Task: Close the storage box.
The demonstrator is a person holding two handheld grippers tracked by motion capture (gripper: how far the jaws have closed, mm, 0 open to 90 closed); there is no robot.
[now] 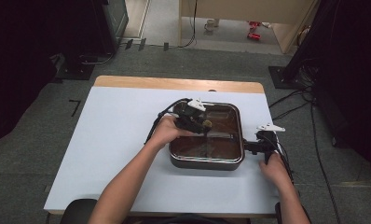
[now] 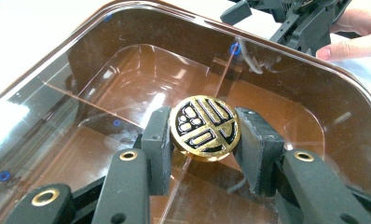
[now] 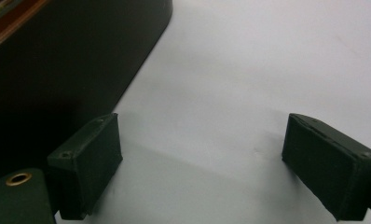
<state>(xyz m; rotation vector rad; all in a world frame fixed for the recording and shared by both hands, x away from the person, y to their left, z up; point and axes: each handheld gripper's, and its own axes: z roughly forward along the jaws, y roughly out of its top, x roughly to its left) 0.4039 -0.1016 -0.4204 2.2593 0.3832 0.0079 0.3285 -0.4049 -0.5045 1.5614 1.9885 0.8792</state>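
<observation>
On white table (image 1: 104,140) – lidded brown pan (image 1: 207,161); left gripper (image 2: 204,140) pinching gold lid knob (image 2: 205,127), right gripper (image 3: 202,163) spread beside pan

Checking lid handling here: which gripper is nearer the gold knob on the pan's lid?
Left. The left gripper has its jaws on either side of the gold knob. The right gripper is open beside the pan's right edge, over the table.

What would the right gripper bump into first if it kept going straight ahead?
Probably nothing soon: the right gripper points along bare white table, jaws open. The dark pan sits just to its side, close enough that it might graze it.
</observation>
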